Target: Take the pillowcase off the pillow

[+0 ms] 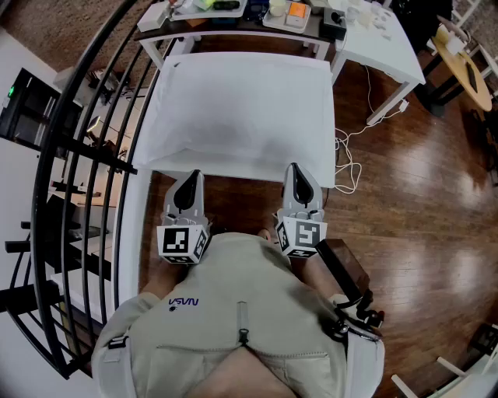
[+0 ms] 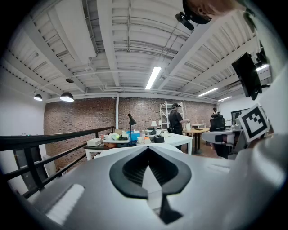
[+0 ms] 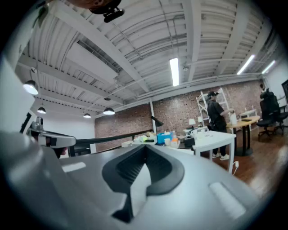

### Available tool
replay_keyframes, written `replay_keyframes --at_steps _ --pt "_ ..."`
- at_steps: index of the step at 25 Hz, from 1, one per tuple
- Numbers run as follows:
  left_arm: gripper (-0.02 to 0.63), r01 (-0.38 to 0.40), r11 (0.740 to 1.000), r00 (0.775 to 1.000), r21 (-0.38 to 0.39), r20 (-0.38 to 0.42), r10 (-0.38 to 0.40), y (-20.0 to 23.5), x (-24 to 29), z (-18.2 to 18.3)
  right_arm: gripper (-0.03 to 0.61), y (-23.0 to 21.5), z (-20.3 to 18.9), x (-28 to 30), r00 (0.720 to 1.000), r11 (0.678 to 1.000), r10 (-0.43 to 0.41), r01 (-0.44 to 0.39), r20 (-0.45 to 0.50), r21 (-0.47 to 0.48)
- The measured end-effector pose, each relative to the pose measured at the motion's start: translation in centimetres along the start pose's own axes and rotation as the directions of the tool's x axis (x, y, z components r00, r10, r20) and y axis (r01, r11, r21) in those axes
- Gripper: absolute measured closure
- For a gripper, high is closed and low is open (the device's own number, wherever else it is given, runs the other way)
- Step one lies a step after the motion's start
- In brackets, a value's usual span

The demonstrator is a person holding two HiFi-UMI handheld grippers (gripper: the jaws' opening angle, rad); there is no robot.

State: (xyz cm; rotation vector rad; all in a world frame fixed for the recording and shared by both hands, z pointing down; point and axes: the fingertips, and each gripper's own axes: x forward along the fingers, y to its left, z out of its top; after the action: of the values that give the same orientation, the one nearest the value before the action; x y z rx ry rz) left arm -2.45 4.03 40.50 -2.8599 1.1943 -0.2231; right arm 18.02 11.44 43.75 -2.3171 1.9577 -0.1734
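Note:
A white pillow in its pillowcase point(image 1: 243, 109) lies flat on a white table point(image 1: 175, 167) in the head view. My left gripper point(image 1: 189, 179) hovers at the table's near edge on the left, shut and empty. My right gripper point(image 1: 299, 176) hovers at the near edge on the right, also shut with nothing between its fingers. Neither touches the pillow. In the left gripper view the shut gripper point(image 2: 148, 150) points level over the pillow's white top. In the right gripper view the gripper point(image 3: 145, 149) is likewise closed.
A black railing point(image 1: 85, 148) runs along the left of the table. Behind the pillow stands a table with trays and small items point(image 1: 233, 9), and a second white table point(image 1: 381, 35) at the back right. A white cable point(image 1: 350, 148) lies on the wooden floor. A person point(image 2: 175, 121) stands far off.

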Motion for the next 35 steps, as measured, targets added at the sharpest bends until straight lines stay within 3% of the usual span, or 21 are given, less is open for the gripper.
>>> replay_keyframes --at_steps 3,7,12,18,21,25,29,35 --pt "0.607 -0.016 1.0 1.0 -0.018 -0.022 0.016 -0.9 0.0 -0.9 0.578 -0.5 2.4 0.4 1.0 0.999 0.021 -0.021 0.006 -0.028" --pt "0.607 -0.027 0.999 0.999 -0.038 -0.044 0.025 -0.4 0.8 -1.8 0.577 -1.3 1.2 0.7 1.0 0.999 -0.001 0.0 -0.014 -0.046" --pt "0.607 0.012 0.999 0.999 -0.049 -0.039 -0.014 1.9 2.8 -2.5 0.577 -1.5 1.8 2.3 0.997 0.997 -0.066 0.064 -0.038 -0.045" --pt "0.602 0.087 0.996 0.996 -0.029 -0.004 -0.087 6.0 6.7 -2.0 0.577 0.0 1.9 5.9 0.993 0.989 -0.104 0.098 -0.054 -0.111" --pt "0.575 0.101 0.994 0.995 -0.052 0.012 -0.101 8.1 8.3 -2.0 0.538 0.0 2.0 8.2 0.991 0.983 -0.116 0.105 -0.066 -0.15" --pt "0.553 0.167 0.982 0.985 -0.086 -0.025 -0.169 9.2 9.1 -3.7 0.489 -0.1 1.5 8.2 0.975 0.971 -0.191 0.171 -0.113 -0.168" --pt "0.525 0.225 0.972 0.972 -0.06 -0.058 -0.229 10.1 10.3 -4.7 0.44 0.2 1.3 9.0 0.969 0.966 -0.211 0.188 -0.129 -0.175" --pt "0.512 0.212 0.976 0.973 -0.042 -0.087 -0.215 9.8 11.8 -5.0 0.428 -1.4 0.0 8.4 0.96 0.968 -0.223 0.197 -0.17 -0.156"
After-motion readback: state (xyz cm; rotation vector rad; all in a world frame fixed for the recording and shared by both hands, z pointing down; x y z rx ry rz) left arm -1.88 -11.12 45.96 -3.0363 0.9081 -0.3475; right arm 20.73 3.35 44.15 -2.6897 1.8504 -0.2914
